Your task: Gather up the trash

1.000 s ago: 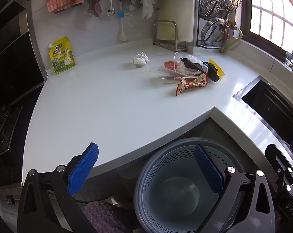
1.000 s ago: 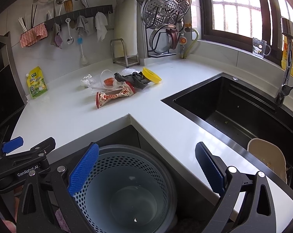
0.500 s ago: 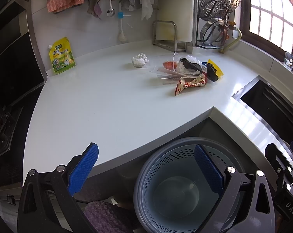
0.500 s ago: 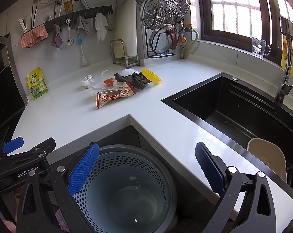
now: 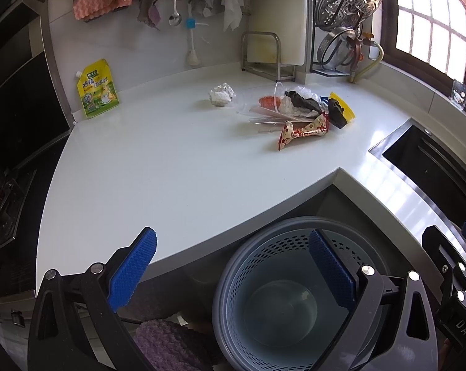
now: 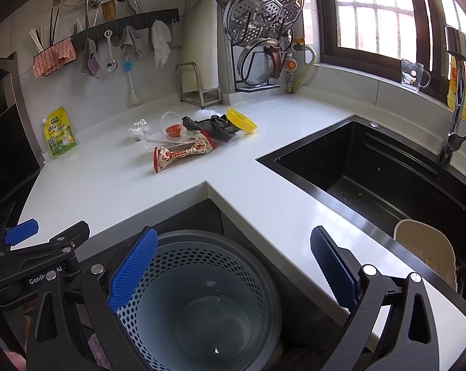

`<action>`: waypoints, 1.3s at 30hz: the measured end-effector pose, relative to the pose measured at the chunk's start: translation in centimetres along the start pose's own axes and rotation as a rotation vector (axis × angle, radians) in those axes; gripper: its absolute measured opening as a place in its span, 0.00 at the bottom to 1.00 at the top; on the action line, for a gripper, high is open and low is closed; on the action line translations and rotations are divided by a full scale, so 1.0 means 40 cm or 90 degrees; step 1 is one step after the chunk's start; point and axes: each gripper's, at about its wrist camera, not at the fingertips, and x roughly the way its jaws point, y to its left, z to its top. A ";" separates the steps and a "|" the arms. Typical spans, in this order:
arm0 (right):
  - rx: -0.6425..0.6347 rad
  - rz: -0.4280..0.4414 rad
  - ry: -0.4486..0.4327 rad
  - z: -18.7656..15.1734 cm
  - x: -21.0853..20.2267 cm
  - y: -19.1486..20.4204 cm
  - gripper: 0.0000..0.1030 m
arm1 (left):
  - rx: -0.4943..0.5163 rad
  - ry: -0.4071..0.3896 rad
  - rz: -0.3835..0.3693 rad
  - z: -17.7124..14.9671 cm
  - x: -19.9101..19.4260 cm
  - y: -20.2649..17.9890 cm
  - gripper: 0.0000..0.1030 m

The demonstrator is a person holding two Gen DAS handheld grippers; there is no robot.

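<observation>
A heap of trash lies at the back of the white counter [image 5: 171, 167]: a red-and-cream snack wrapper [image 5: 304, 130] [image 6: 183, 154], a crumpled white paper ball [image 5: 221, 94], a clear cup with red residue [image 6: 171, 126], a dark rag [image 6: 212, 126] and a yellow lid [image 6: 241, 119]. A grey perforated bin [image 5: 291, 296] [image 6: 202, 303] stands on the floor in the counter's inner corner. My left gripper [image 5: 233, 266] is open above the counter edge and bin. My right gripper [image 6: 234, 266] is open over the bin. Both hold nothing and are far from the heap.
A black sink [image 6: 387, 179] with a tap [image 6: 457, 92] lies to the right. A yellow-green pouch [image 5: 96, 89] leans on the back wall. A cutting-board stand [image 5: 267, 52], a steamer rack [image 6: 263, 9] and hung utensils line the back. A stove area [image 5: 4, 191] is at left.
Both views have barely shifted; the trash heap and bin lie as before. Both grippers stay open.
</observation>
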 end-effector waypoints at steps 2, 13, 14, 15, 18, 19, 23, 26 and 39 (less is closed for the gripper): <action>0.000 0.000 0.000 0.000 0.000 0.000 0.92 | 0.000 0.000 0.000 -0.001 0.002 0.001 0.94; -0.002 -0.001 0.005 0.003 0.008 0.006 0.92 | 0.005 0.002 0.000 0.001 0.016 -0.004 0.94; -0.003 -0.002 0.006 0.004 0.010 0.007 0.92 | 0.005 0.003 0.000 0.001 0.019 -0.004 0.94; -0.003 -0.002 0.006 0.004 0.012 0.009 0.92 | 0.005 0.004 -0.001 0.002 0.021 -0.004 0.94; -0.005 -0.001 0.009 0.005 0.021 0.010 0.92 | 0.004 0.005 -0.003 0.003 0.027 -0.002 0.94; -0.006 0.001 0.009 0.005 0.024 0.009 0.92 | 0.004 0.005 -0.004 0.004 0.030 -0.002 0.94; -0.010 0.011 0.013 0.015 0.042 0.010 0.92 | 0.002 0.003 -0.001 0.009 0.041 0.003 0.94; -0.010 0.020 0.011 0.030 0.055 0.006 0.92 | -0.005 0.001 -0.002 0.021 0.054 0.012 0.94; -0.021 0.050 -0.011 0.146 0.163 -0.020 0.92 | -0.015 -0.023 0.008 0.144 0.157 0.046 0.94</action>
